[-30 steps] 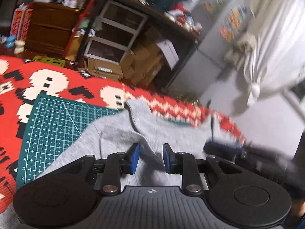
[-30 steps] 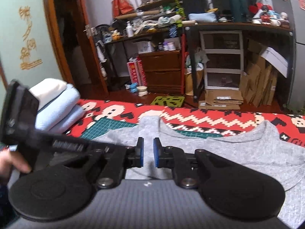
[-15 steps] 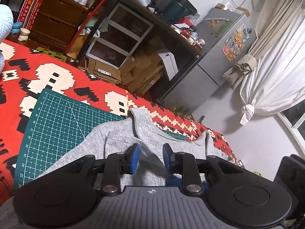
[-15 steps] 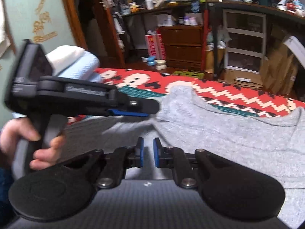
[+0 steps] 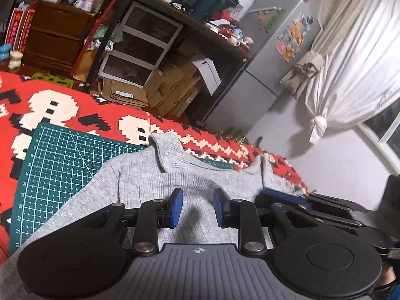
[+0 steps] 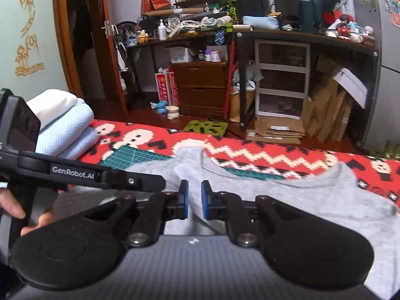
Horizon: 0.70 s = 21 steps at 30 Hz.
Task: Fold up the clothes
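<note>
One grey sweater [image 5: 200, 175] lies spread on a green cutting mat [image 5: 62, 162]. The mat sits on a red patterned blanket [image 5: 62, 105] that covers the surface. The collar points to twelve o'clock in both wrist views, and the body runs back under the claws. It looks laid flat so that the sides can be folded in, and no fold looks made yet.

The left claw [image 5: 197, 207] hovers over the chest of the sweater with its jaws plainly apart. Flat knit and a shadow show between the pads, and nothing is pinched. The right claw [image 6: 193, 200] is just beside it at three o'clock, with its jaws nearly together and only a narrow slit between them. A ridge of cloth runs from that slit up to the collar. I cannot tell whether the pads nip it or merely stand above it.

Both claws crowd the middle of the garment, so I judge they are about to take cloth there, or have just smoothed it. They would need to part toward the shoulders or hem to fold it.

A hand [image 6: 15, 210] grips the left claw's handle at nine o'clock in the right wrist view. Behind it, at ten o'clock, sits a stack of folded white and pale blue cloths [image 6: 65, 125], well apart from the sweater. It probably marks where finished pieces go. The only thing in the way is each claw's own arm crossing the other's reach.
</note>
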Motion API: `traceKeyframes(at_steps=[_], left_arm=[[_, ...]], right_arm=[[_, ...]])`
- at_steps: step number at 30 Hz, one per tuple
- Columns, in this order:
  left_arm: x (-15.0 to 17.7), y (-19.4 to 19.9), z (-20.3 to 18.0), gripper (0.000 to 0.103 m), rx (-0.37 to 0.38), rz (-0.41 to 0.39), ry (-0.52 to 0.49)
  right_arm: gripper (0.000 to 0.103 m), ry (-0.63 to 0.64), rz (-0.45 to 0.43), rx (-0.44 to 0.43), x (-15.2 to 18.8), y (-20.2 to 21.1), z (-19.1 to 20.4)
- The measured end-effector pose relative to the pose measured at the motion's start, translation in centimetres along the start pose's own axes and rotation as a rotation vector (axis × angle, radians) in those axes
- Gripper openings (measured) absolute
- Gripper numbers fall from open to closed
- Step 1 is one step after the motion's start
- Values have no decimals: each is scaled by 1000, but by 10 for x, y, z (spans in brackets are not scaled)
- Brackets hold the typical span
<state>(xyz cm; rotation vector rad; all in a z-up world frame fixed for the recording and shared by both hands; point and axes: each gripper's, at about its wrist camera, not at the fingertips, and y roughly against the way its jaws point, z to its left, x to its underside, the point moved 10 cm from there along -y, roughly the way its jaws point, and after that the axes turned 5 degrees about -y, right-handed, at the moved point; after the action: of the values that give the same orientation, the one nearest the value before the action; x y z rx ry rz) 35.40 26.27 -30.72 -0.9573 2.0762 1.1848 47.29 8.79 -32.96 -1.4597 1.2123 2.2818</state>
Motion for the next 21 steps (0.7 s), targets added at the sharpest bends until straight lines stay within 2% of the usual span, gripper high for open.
traceKeyframes(at_steps=[5,11,18,21], left_arm=[[4,-4,-4,25,-25,16,-49],[5,-3,-1,25,-29,15,-44],[4,-2,-1,25,-13,16,-29],[2,-1,0,25,-4,7,-17]], right_arm=[[12,-18,59,5,26,20,-8],[12,-47,103,28,34,8,-14],[13,-64,58,139,9,-14,-36],[13,-84,40,100,-2,-8,-32]])
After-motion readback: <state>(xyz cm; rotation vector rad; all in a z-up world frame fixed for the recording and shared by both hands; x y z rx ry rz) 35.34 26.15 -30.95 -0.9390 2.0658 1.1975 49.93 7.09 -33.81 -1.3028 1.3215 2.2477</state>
